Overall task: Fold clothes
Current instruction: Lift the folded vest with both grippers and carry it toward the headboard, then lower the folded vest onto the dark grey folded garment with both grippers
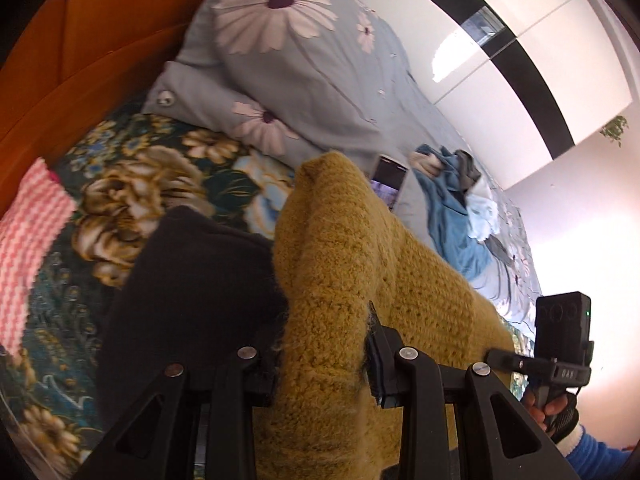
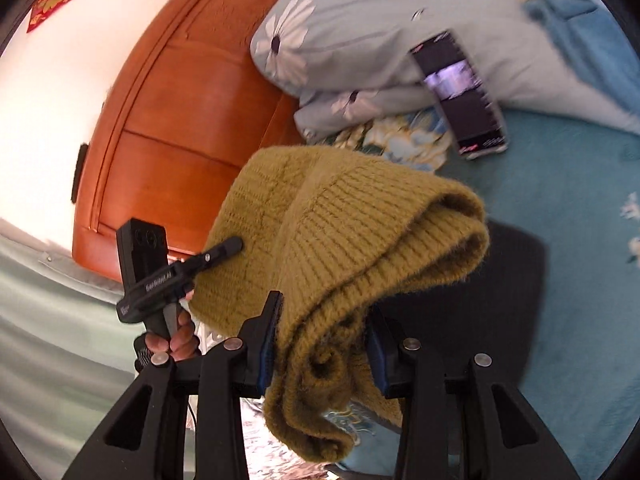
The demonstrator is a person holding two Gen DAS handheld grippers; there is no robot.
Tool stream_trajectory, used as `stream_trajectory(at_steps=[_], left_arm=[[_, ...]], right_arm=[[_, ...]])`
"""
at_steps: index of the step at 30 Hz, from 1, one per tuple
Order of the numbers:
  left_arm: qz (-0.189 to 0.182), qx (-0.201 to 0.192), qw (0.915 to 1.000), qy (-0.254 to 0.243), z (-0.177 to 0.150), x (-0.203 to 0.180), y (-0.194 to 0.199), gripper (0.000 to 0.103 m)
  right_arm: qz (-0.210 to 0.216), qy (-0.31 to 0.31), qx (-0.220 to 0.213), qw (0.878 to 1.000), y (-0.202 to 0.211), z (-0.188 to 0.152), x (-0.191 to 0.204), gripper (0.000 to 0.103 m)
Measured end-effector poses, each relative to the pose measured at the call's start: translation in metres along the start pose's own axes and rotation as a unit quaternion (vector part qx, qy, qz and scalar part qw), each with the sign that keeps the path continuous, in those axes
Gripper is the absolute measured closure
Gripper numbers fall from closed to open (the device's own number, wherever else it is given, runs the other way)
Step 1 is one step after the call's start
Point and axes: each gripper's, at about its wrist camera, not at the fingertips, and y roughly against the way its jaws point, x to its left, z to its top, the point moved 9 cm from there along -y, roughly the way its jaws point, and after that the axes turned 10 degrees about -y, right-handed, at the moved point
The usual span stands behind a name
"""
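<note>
A fuzzy mustard-yellow knit sweater (image 1: 352,264) hangs lifted above the bed, bunched and doubled over. My left gripper (image 1: 324,356) is shut on one end of it. My right gripper (image 2: 324,344) is shut on the other end of the sweater (image 2: 340,232), whose folded layers drape over and below the jaws. The right gripper's body shows at the right in the left wrist view (image 1: 560,344); the left gripper's body shows at the left in the right wrist view (image 2: 160,276). A black garment (image 1: 192,292) lies flat on the bed under the sweater, also in the right wrist view (image 2: 508,280).
A grey daisy-print pillow (image 1: 288,64) and an orange wooden headboard (image 1: 80,48) stand at the bed's head. A phone (image 1: 388,180) lies on the bedding. A pile of blue clothes (image 1: 452,208) lies further along. A pink striped cloth (image 1: 28,248) lies on the floral blanket (image 1: 132,184).
</note>
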Motion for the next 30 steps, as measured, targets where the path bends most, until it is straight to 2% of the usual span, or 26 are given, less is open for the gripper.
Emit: stream_trajectory(at_steps=[4,7,11,14,19,24,28,30], left_arm=[[0.009,0.011,0.9995,0.027,-0.009,0.021,-0.023,0.069],[-0.004,0.005,0.9988,0.049,-0.018,0.036,-0.03,0.069],[-0.024,-0.004,0.9975,0.066,-0.026,0.05,-0.041,0.064],[-0.02,-0.004,0.9973,0.07,-0.032,0.052,-0.044,0.061],[-0.015,-0.004,0.9966,0.081,-0.034,0.046,-0.043,0.061],[0.015,-0.001,0.998,0.061,-0.033,0.033,-0.031,0.059],[0.06,-0.009,0.9967,0.055,-0.038,0.039,-0.007,0.056],[0.081,-0.026,0.9953,0.046,-0.037,0.037,0.008,0.056]], right_arm=[[0.005,-0.005,0.023,1.0,-0.041,-0.016,0.01,0.063],[0.009,-0.011,0.039,0.999,-0.07,-0.026,0.016,0.063],[0.001,-0.041,0.037,0.998,-0.072,-0.022,-0.007,0.063],[-0.005,-0.057,0.038,0.998,-0.074,-0.021,-0.022,0.063],[-0.015,-0.056,0.044,0.997,-0.075,-0.021,-0.031,0.063],[-0.03,-0.024,0.055,0.998,-0.062,-0.022,-0.028,0.061],[-0.045,0.004,0.061,0.997,-0.049,-0.022,-0.028,0.061],[-0.064,0.021,0.059,0.996,-0.037,-0.021,-0.034,0.061]])
